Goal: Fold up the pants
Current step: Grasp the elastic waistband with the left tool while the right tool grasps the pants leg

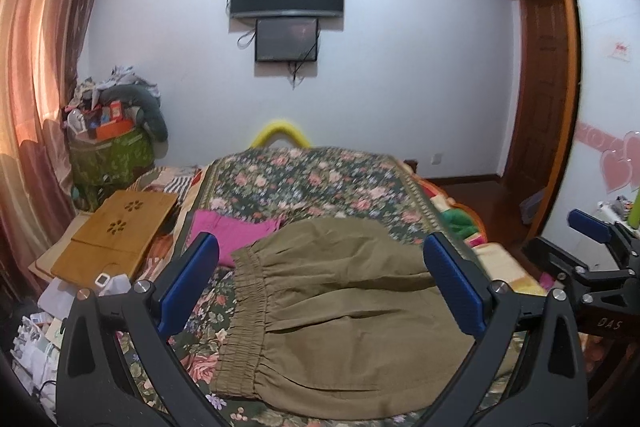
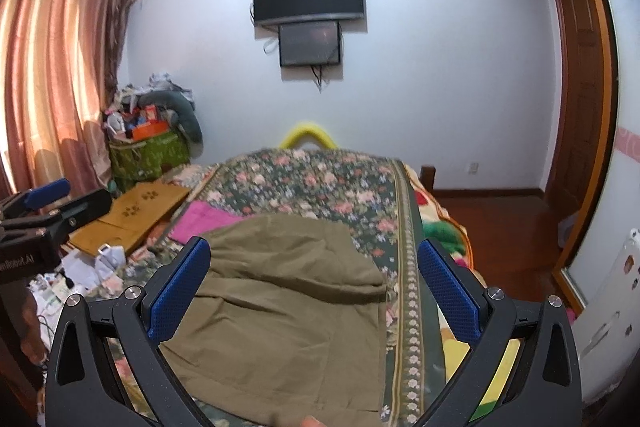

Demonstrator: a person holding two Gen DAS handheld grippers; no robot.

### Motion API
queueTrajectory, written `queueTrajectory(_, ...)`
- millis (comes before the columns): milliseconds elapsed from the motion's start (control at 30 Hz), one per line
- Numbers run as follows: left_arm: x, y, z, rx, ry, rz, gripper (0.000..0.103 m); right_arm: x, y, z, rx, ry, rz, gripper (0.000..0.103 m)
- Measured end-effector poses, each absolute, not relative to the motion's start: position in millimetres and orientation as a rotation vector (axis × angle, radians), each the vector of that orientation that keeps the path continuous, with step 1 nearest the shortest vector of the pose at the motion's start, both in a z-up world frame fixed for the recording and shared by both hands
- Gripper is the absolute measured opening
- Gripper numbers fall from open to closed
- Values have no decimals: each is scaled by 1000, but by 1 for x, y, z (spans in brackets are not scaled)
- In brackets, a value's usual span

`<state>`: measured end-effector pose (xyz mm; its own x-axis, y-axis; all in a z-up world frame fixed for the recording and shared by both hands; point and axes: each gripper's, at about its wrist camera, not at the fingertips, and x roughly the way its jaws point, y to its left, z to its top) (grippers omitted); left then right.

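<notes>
Olive-brown pants (image 1: 344, 311) lie folded on the floral bed cover (image 1: 304, 183), with the elastic waistband (image 1: 244, 311) at the left. My left gripper (image 1: 320, 259) is open and empty, its blue pads (image 1: 188, 279) spread above the waistband end. In the right wrist view the pants (image 2: 280, 307) lie bunched with a fold at the far end. My right gripper (image 2: 314, 259) is open and empty above them. Each gripper shows at the edge of the other's view: the right gripper (image 1: 592, 227) and the left gripper (image 2: 44, 197).
A pink garment (image 1: 232, 231) lies on the bed behind the pants. A wooden lap desk (image 1: 116, 235) and loose papers sit to the left. A green bag (image 1: 112, 155) piled with clutter stands by the curtain. A wardrobe and wooden door are at the right.
</notes>
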<state>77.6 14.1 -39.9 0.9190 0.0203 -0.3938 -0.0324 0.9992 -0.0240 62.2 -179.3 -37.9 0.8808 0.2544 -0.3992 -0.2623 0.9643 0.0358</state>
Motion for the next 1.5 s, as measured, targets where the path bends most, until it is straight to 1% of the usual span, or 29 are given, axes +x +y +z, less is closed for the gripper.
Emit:
queueTrajectory(233, 143, 37, -86, -27, 596, 41, 103, 107, -195, -82, -42, 563, 205, 102)
queueTrajectory(300, 160, 45, -100, -36, 645, 38, 103, 119, -202, -94, -24, 621, 204, 93)
queueTrajectory(400, 185, 61, -120, -56, 719, 44, 103, 141, -215, -117, 18, 730, 223, 83)
queueTrajectory(500, 203, 76, -133, -57, 768, 74, 98, 158, -222, -133, 38, 808, 227, 80)
queueTrajectory(633, 224, 97, -149, -56, 826, 76, 97, 185, -229, -155, 38, 903, 250, 80)
queueTrajectory(700, 236, 105, -159, -35, 869, 71, 95, 196, -229, -164, 23, 943, 261, 76)
queueTrajectory(833, 255, 117, -181, -20, 959, 54, 95, 214, -223, -179, -41, 1007, 307, 72)
queueTrajectory(933, 268, 127, -197, -15, 1020, 60, 95, 224, -217, -191, -95, 1044, 342, 67)
queueTrajectory(1000, 275, 132, -206, -14, 1053, 57, 95, 233, -212, -200, -127, 1081, 357, 60)
queueTrajectory(1133, 285, 140, -227, -45, 1126, 15, 95, 237, -207, -208, -181, 1107, 372, 59)
queueTrajectory(1333, 292, 141, -252, -93, 1194, -39, 95, 239, -211, -210, -177, 1141, 393, 60)
queueTrajectory(1367, 294, 141, -257, -119, 1206, -61, 94, 239, -210, -210, -174, 1142, 394, 60)
queueTrajectory(1433, 295, 140, -263, -161, 1220, -107, 88, 239, -209, -210, -172, 1138, 394, 60)
queueTrajectory(1467, 296, 141, -264, -176, 1221, -122, 84, 242, -207, -211, -179, 1133, 386, 58)
queueTrajectory(1500, 295, 141, -264, -180, 1215, -127, 80, 242, -206, -211, -186, 1129, 371, 51)
